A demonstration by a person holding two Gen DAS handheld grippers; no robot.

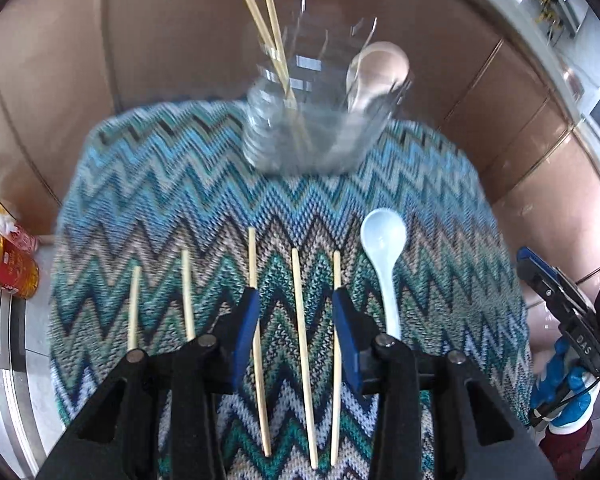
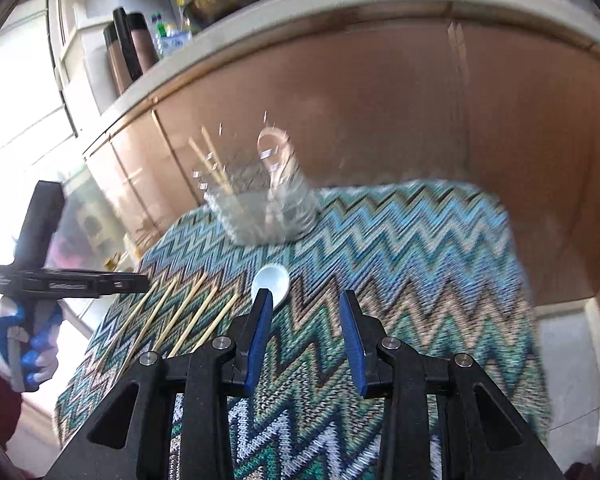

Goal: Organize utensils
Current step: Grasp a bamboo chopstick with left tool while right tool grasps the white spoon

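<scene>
The left gripper (image 1: 295,298) hung over a zigzag-patterned cloth (image 1: 172,184), its blue jaws parted with nothing pressed between them. In the left wrist view five loose chopsticks (image 1: 302,344) lay in a rough row on the near part of the cloth, running toward twelve o'clock. One stick lay in the gap between the jaws, and one passed under or just beside each jaw; whether the pads touched those two could not be told. Two more sticks lay off toward nine o'clock.

A white spoon (image 1: 384,248) lay at three o'clock from the row, bowl toward twelve o'clock and handle toward six.

At twelve o'clock, at the far edge of the cloth, stood a clear glass holder (image 1: 312,132), blurred, with two chopsticks and a spoon upright inside it.

The right gripper (image 2: 306,302) also stood with its jaws apart and empty. In the right wrist view the bowl of the spoon showed just behind its left fingertip, and the chopsticks lay at nine o'clock from it. A gloved hand (image 2: 24,336) held the left gripper at the left edge of that view.
</scene>
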